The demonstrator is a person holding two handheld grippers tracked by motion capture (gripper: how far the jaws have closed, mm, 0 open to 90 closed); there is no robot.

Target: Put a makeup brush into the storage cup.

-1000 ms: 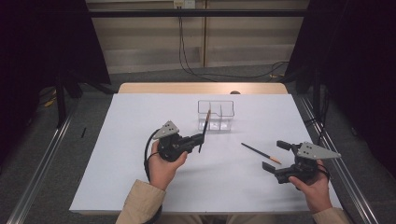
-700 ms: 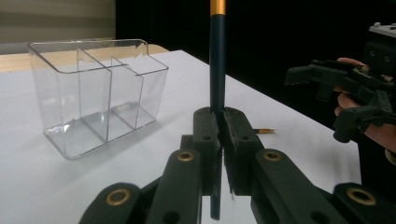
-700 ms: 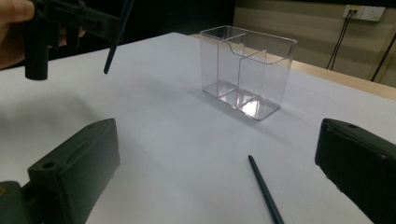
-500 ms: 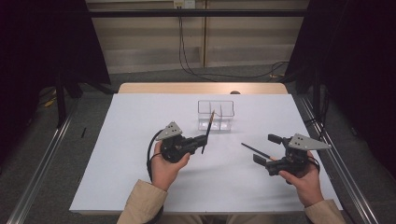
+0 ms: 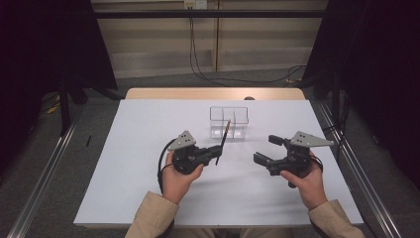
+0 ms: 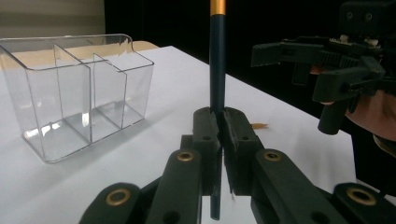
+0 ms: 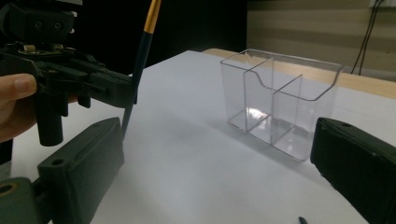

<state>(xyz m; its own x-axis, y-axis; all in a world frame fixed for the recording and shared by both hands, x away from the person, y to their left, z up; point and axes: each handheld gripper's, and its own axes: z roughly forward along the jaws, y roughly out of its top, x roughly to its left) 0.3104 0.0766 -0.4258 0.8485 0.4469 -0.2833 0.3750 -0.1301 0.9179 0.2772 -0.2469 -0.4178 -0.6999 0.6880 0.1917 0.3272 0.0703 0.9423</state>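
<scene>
High view overhead; tongs views close, sharing clear organizer (image 6: 74, 93).

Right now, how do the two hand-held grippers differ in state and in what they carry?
The left hand-held gripper is shut on a dark pencil that stands nearly upright; the right hand-held gripper is open with nothing between its jaws. The left one sits just in front of the clear box; the right one is off to the box's right. Both are black, carry a grey plate and point inward over the white table.

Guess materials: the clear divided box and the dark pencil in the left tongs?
Clear three-compartment box: probably rigid glossy plastic, since it is see-through with bright edge glints. Dark blue pencil with a gold band: likely painted wood with a satin sheen; the core is hidden. Left tongs clamp it.
</scene>
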